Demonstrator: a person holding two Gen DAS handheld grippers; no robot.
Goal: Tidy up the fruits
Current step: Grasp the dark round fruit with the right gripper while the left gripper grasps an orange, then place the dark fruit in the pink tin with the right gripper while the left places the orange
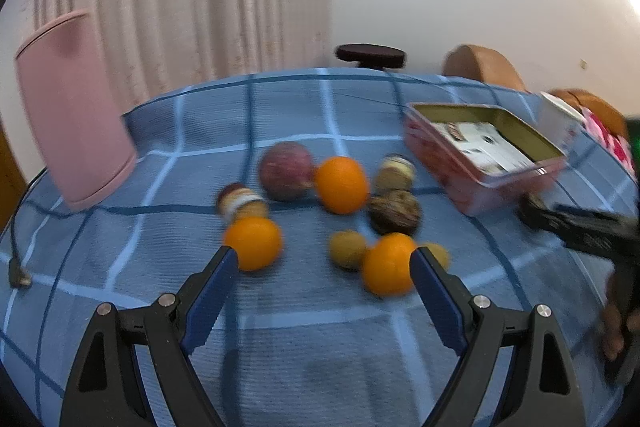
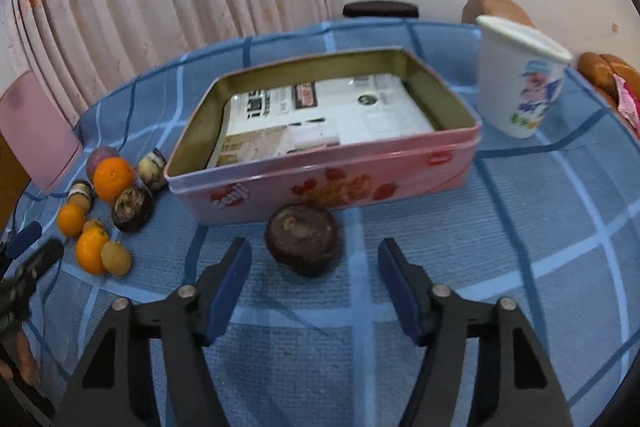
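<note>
A heap of fruit lies on the blue checked tablecloth (image 1: 312, 311): three oranges (image 1: 342, 184), a red apple (image 1: 286, 171), dark mangosteens (image 1: 394, 213) and small yellow fruits (image 1: 347, 249). My left gripper (image 1: 324, 267) is open and empty, just before the heap, an orange (image 1: 386, 264) by its right finger. A pink tin (image 2: 320, 183), open, with paper inside, stands right of the heap. My right gripper (image 2: 314, 259) is open around a dark mangosteen (image 2: 305, 244) lying in front of the tin, not touching it.
A pink cylinder container (image 1: 74, 111) stands at the table's left. A white printed cup (image 2: 520, 75) stands right of the tin. A black cable (image 1: 18, 267) lies at the left edge. A dark stool (image 1: 370, 54) and brown chairs (image 1: 482, 67) stand behind the table.
</note>
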